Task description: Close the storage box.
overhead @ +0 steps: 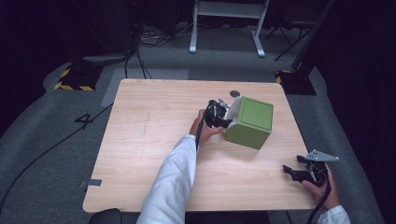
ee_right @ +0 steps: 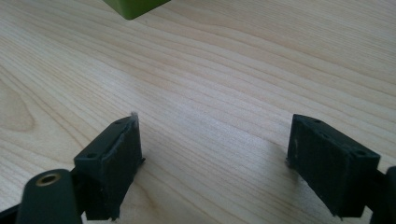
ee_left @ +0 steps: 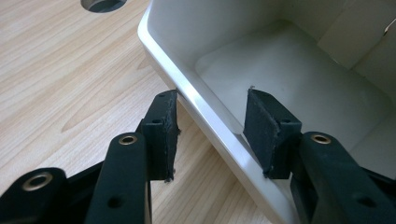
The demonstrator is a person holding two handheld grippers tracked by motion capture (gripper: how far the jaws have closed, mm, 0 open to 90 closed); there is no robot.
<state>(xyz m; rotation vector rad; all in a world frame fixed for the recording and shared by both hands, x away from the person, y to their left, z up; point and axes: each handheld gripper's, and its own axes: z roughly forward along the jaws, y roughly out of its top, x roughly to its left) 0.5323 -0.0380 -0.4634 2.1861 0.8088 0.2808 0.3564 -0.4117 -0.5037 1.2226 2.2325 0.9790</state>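
While the right gripper rests with jaws spread wide on the wooden table near its front right corner, the left gripper straddles the white rim of a green box lying on its side right of the table's centre, jaws closed in around the wall.

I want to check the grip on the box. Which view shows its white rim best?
The left gripper view: the white rim runs between the left gripper jaws. The high view shows it small beside the green box; the right gripper view shows a green corner.
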